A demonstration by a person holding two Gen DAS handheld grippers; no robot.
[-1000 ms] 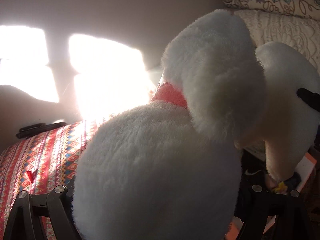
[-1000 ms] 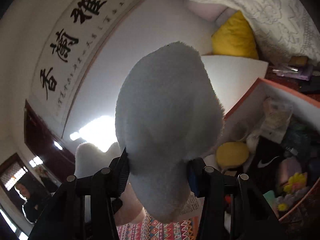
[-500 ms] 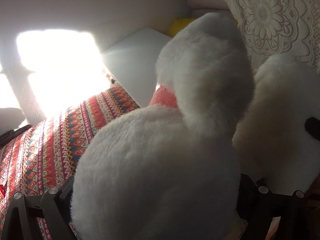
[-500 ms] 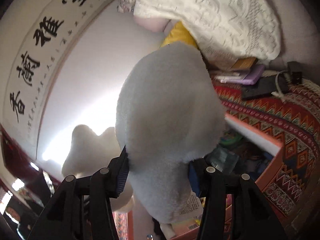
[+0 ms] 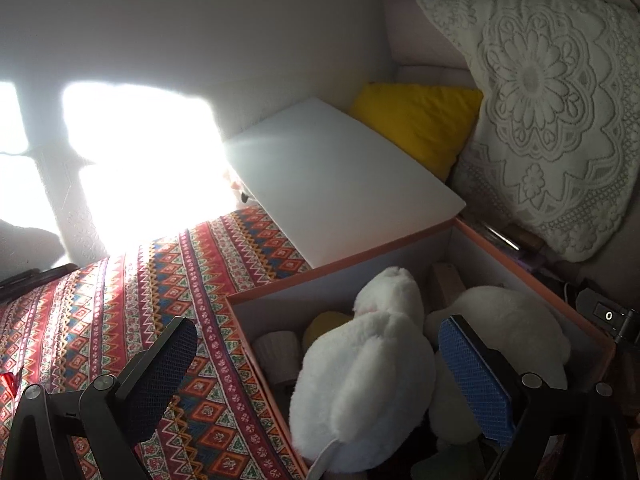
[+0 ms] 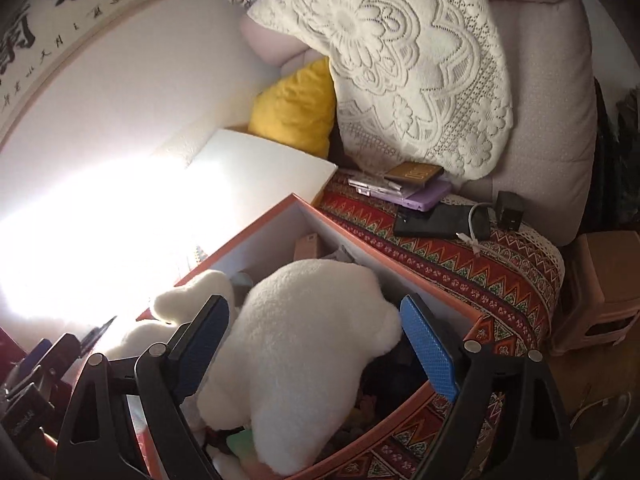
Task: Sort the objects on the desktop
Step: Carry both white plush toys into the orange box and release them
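A white plush toy lies inside the orange-rimmed white box on the patterned cloth. It also shows in the right wrist view, filling much of the box. My left gripper is open, its fingers spread to either side of the plush without touching it. My right gripper is open, its blue pads apart on either side of the plush. Smaller items lie under and around the plush in the box, mostly hidden.
The white box lid leans at the wall behind the box. A yellow cushion and a lace-covered pillow are at the back. A purple case, a black phone with cable and a charger lie right of the box.
Both grippers held the plush up in the air. Now both have opened and the plush lies in the box below them.
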